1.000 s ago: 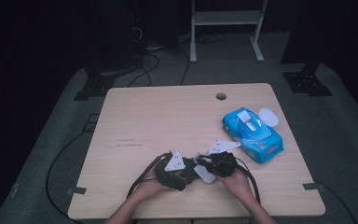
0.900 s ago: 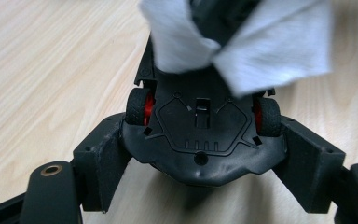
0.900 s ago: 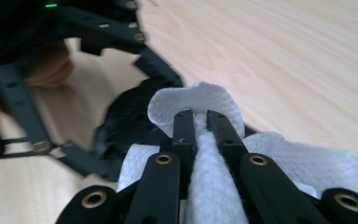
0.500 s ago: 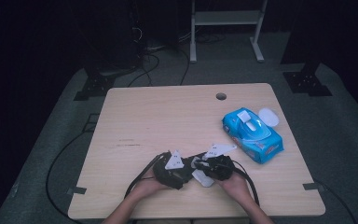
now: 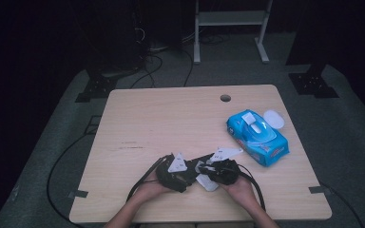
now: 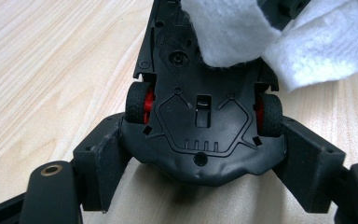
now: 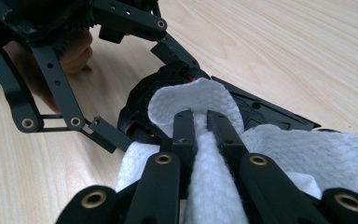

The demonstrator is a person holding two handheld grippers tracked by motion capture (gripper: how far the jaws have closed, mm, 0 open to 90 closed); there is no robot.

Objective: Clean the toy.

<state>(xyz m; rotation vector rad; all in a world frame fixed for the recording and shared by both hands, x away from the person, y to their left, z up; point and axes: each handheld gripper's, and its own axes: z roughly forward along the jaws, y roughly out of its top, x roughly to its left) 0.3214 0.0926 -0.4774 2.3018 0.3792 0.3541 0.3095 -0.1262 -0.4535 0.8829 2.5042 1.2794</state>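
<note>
Shifted slightly toward the near table edge, my left gripper clamps the rigid toy car underside-up by its sides, while my right gripper pinches the limp wipe against it

Recording lab | pale wooden table on grey floor mat | black cables | white metal stand | dark surroundings

Wooden table on grey floor, dark room.

The table is evenly lit against dark surroundings; the high view is soft, close-ups sharper.
</note>
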